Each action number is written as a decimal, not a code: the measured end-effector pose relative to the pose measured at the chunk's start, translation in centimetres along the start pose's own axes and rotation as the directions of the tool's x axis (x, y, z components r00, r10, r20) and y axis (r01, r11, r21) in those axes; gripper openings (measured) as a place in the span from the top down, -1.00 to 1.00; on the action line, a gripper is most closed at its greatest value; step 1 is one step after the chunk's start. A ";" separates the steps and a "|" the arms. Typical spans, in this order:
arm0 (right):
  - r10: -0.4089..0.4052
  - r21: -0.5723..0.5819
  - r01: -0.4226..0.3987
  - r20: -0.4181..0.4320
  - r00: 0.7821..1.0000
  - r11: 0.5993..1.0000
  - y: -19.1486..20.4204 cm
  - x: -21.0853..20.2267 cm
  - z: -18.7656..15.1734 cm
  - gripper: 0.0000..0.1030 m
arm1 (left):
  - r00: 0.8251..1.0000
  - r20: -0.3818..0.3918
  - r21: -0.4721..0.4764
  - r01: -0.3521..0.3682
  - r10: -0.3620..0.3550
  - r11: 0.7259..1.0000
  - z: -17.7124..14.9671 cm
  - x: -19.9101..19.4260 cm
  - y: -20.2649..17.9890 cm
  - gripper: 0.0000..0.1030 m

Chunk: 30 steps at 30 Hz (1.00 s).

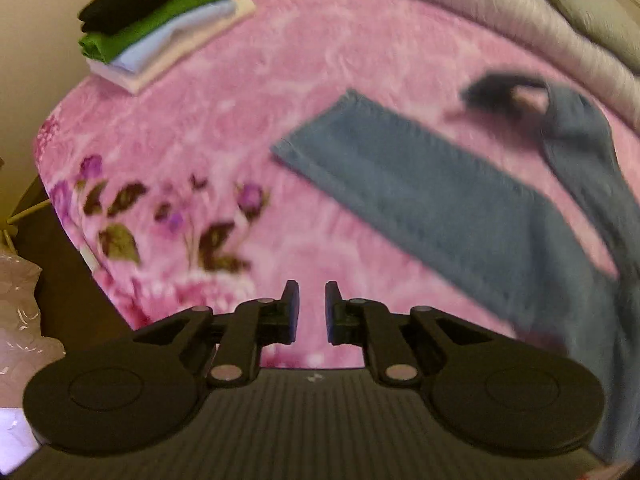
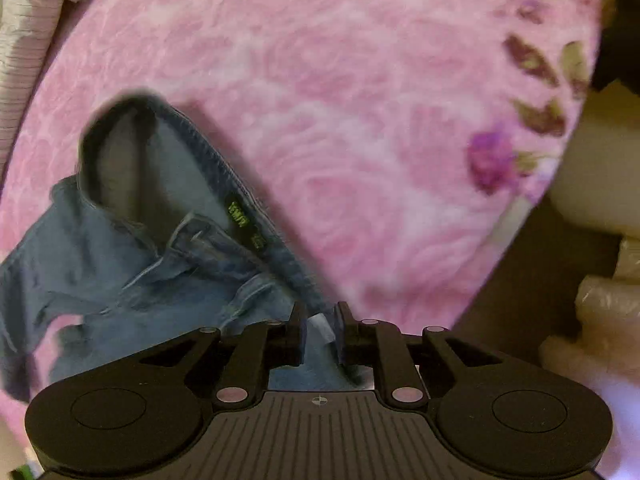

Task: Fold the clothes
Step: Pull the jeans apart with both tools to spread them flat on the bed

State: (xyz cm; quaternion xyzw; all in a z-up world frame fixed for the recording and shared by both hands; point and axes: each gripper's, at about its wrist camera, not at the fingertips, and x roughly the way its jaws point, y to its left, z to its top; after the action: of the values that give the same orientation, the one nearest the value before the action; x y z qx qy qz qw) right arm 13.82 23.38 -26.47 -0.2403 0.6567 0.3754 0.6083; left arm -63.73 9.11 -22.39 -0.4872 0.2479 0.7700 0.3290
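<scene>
Denim waistband cloth sits pinched between the right gripper (image 2: 320,322) jaws. Blue jeans (image 1: 420,188) sprawl across the pink floral bed blanket (image 1: 248,92), one leg flat, not yet folded. Left gripper (image 1: 312,304) hangs empty, jaws narrowly parted. Four folded garments (image 1: 160,20) already stacked.

Both wrist views looked steeply down past their fingers, close above the pink blanket (image 1: 248,92); shared jeans (image 2: 132,264).

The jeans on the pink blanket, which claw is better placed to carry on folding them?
Probably the right claw: denim from the jeans waistband sits between its fingers. The left claw is empty over the blanket, apart from the leg.
</scene>
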 end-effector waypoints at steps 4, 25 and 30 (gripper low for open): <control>0.089 0.012 -0.089 0.023 0.996 0.996 -1.3 0.2 -1.6 0.71 | 0.996 -0.029 0.054 0.081 -0.080 0.995 -2.0 -0.2 -2.5 0.81; 0.267 -0.012 -0.269 0.149 0.952 0.963 -5.0 1.4 -7.6 -0.36 | 0.923 -0.193 0.267 0.377 -0.334 0.887 -5.8 -0.4 -13.9 0.80; 0.268 -0.115 -0.251 0.175 0.947 0.961 -3.3 2.3 -7.0 0.73 | 0.924 -0.197 0.276 0.373 -0.328 0.886 -6.0 -0.5 -14.1 0.80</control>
State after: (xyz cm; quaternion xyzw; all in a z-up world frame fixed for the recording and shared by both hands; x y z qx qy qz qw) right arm 11.68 16.21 -29.57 -0.1424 0.6040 0.5029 0.6017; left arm -49.51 14.09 -25.20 -0.5210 0.2958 0.6120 0.5162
